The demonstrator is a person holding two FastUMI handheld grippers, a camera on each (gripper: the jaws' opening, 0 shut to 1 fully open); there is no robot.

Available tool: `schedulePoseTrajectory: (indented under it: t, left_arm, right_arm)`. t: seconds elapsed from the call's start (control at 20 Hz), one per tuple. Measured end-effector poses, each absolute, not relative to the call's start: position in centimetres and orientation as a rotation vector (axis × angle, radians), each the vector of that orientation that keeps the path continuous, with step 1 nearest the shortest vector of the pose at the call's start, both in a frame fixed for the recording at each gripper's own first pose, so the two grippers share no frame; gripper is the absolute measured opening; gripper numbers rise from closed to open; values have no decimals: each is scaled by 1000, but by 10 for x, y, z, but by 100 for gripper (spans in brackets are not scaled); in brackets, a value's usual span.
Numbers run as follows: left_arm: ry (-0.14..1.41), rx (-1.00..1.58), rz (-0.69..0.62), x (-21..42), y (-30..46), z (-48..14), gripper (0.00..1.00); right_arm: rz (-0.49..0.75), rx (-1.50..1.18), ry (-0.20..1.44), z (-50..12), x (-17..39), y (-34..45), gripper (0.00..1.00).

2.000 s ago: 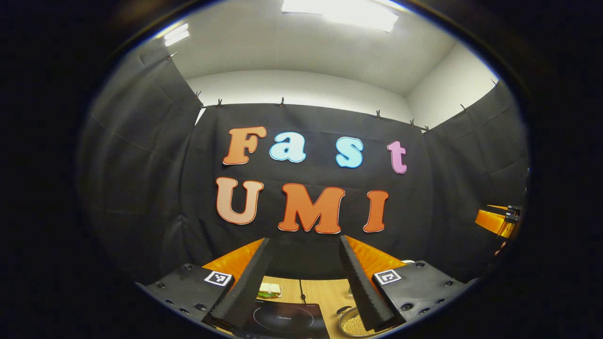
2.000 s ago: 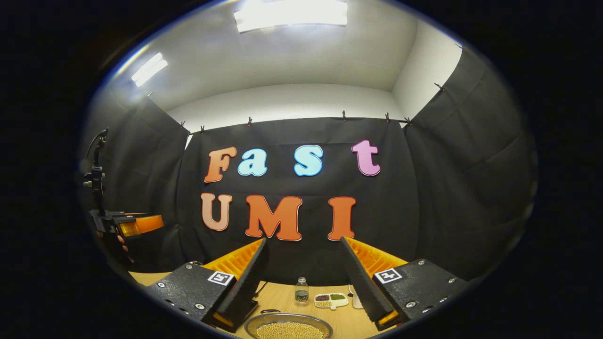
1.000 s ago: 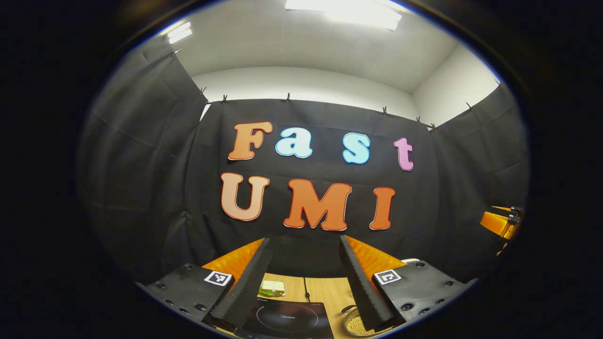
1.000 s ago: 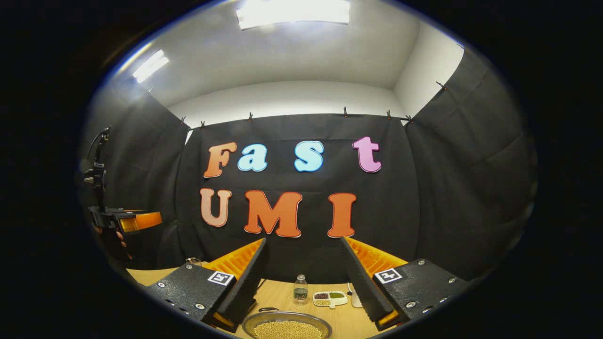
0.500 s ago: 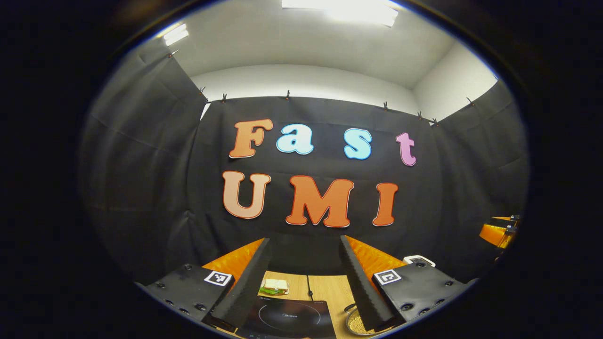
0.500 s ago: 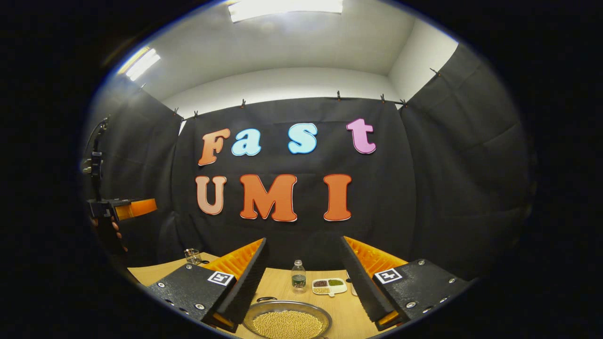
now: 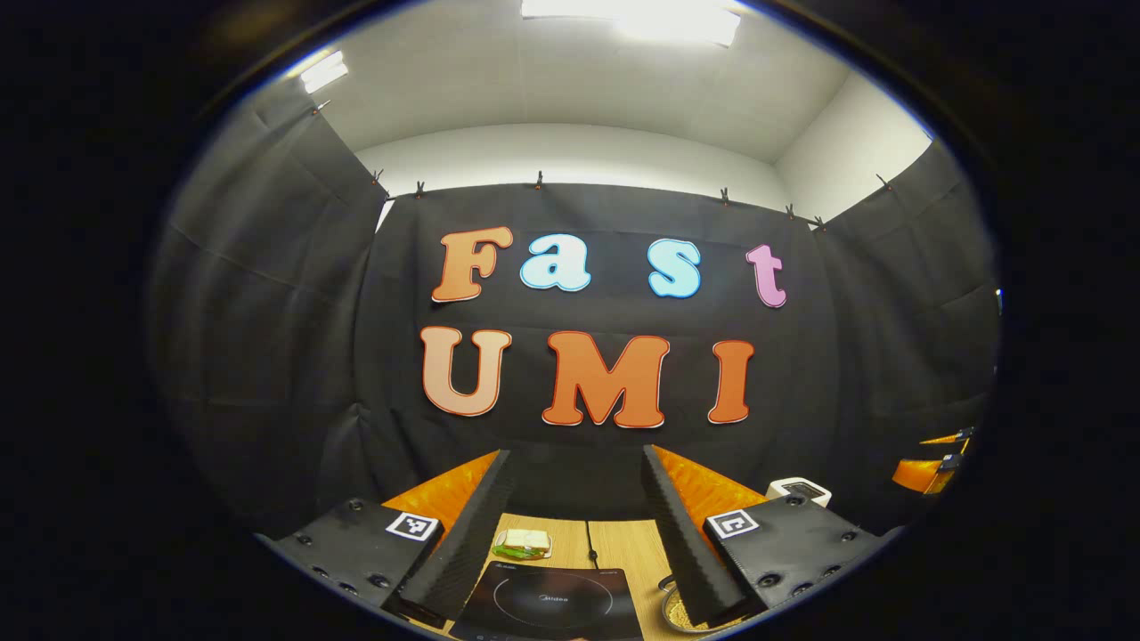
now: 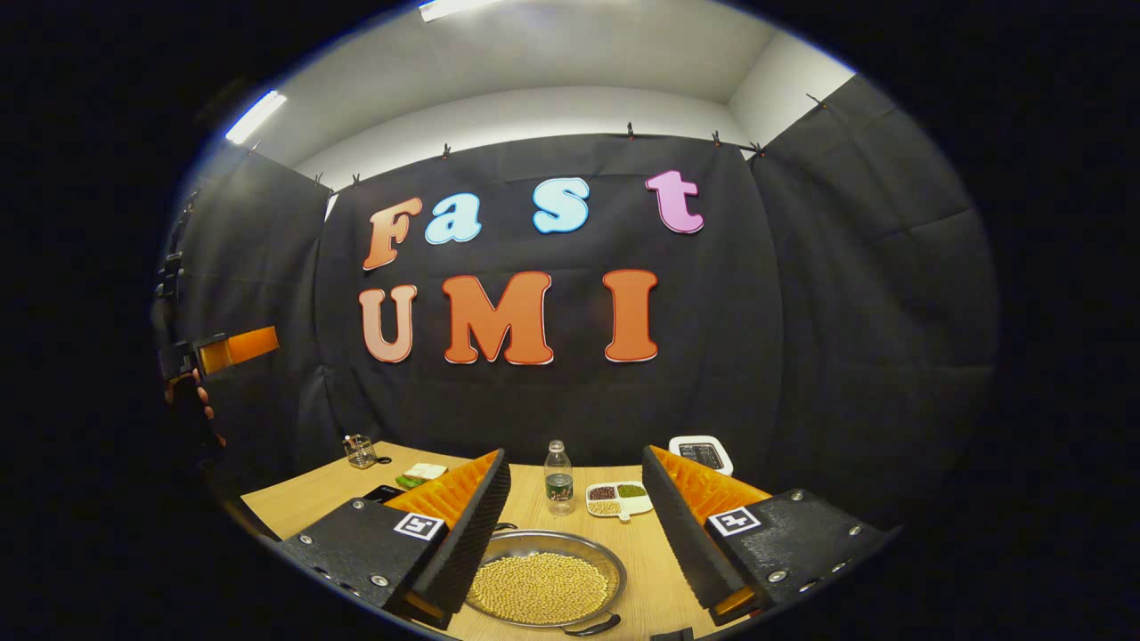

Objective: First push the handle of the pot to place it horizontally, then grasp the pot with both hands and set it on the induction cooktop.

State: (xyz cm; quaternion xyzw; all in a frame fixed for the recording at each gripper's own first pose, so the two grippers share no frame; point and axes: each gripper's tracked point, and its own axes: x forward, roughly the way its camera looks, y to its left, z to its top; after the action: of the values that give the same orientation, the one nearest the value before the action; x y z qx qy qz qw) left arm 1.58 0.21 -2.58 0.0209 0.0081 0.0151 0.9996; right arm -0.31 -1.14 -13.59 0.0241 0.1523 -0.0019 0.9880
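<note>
You are holding both tools above the table (image 8: 329, 499) with nothing gripped: the left gripper (image 7: 574, 534) is standing released, jaws spread wide, and the right gripper (image 8: 574, 525) is likewise released, jaws apart and empty. In the right gripper view, the pot (image 8: 545, 588) is sitting on the table at 6 o'clock, between and just below your fingers; it is reading as a shallow, wide metal pan filled with pale beans or grains. One dark handle (image 8: 590, 628) is showing at the near rim around 5 o'clock, and a second loop (image 8: 504, 527) at the far rim near 11 o'clock. In the left gripper view, the induction cooktop (image 7: 548, 605) is lying at 6 o'clock, flat and dark, with the pot's rim just beside it at 4 o'clock. In my judgement the first step, pushing the handle horizontal, is not yet begun. The next move is calling for lowering the right gripper to the near handle and nudging it sideways, gently, since the loose contents are likely to spill. A bottle (image 8: 558, 479) and a divided dish (image 8: 619, 500) are standing behind the pot at 12 o'clock.
</note>
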Motion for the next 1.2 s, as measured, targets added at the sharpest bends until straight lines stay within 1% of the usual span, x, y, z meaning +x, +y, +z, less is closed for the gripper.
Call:
schedulePoseTrajectory:
  t: [0.15, 0.35, 0.4, 0.45, 0.5, 0.55, 0.6, 0.65, 0.7, 0.75, 0.8, 0.85, 0.9, 0.95, 1.0, 1.15, 1.2]
  left_arm:
    - [22, 40, 30, 17, 1, -32, 96]
    - [33, 49, 40, 20, 2, -46, 96]
    - [36, 51, 38, 20, 0, -48, 94]
    - [44, 48, 32, 22, -3, -51, 96]
    - [57, 42, 23, 23, -6, -55, 96]
    - [65, 39, 17, 23, -8, -59, 96]
    - [67, 42, 15, 24, -9, -59, 96]
    - [67, 47, 19, 25, -8, -61, 94]
    - [67, 52, 23, 25, -7, -61, 94]
    - [68, 53, 25, 26, -7, -63, 94]
    - [70, 52, 24, 26, -8, -64, 94]
    - [73, 48, 22, 26, -10, -65, 96]
    - [75, 44, 20, 26, -11, -67, 96]
    - [77, 43, 19, 27, -12, -67, 94]
    - [78, 43, 20, 27, -11, -69, 96]
    - [85, 47, 21, 28, -12, -72, 96]
    - [86, 47, 20, 27, -12, -72, 94]
  right_arm:
    - [10, 56, 363, -160, -8, -10, 92]
    - [23, 69, 482, -212, -18, -7, 87]
    - [27, 77, 522, -228, -22, -5, 85]
    - [29, 88, 567, -244, -28, -4, 83]
    - [31, 98, 611, -259, -34, -2, 78]
    - [37, 102, 650, -274, -40, 2, 75]
    - [41, 98, 689, -288, -47, 5, 69]
    - [43, 87, 728, -301, -53, 7, 65]
    - [46, 75, 769, -315, -62, 8, 58]
    - [53, 73, 802, -326, -69, 10, 53]
    - [64, 81, 830, -335, -75, 14, 46]
    - [78, 97, 854, -342, -81, 17, 42]
    - [85, 107, 888, -352, -88, 20, 37]
    - [88, 115, 913, -359, -94, 22, 35]
    - [89, 122, 934, -368, -97, 23, 30]
    - [97, 163, 1001, -386, -111, 27, 23]
    - [100, 180, 1032, -391, -117, 28, 19]
